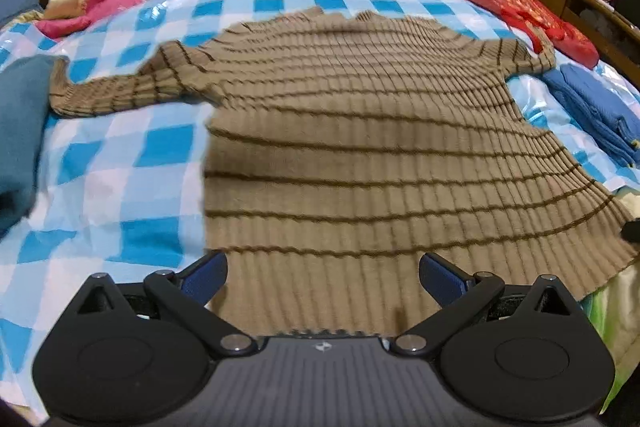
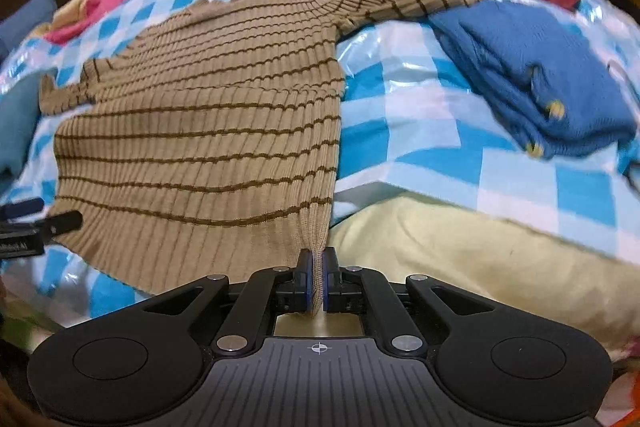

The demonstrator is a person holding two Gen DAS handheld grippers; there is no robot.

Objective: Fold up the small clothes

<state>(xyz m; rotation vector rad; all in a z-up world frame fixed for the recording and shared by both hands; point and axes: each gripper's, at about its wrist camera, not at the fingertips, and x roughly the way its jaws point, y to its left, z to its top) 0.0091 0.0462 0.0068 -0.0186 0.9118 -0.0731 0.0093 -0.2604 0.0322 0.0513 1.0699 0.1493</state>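
Right gripper (image 2: 318,285) pinches the striped sweater's (image 2: 208,115) hem corner; left gripper (image 1: 322,275) gapes wide over the hem, body running directly away.

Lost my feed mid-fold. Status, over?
Right gripper shut on sweater hem corner. Left gripper open over the hem, not gripping. Sweater flat on checked sheet. Folded blue garment beside right sleeve.
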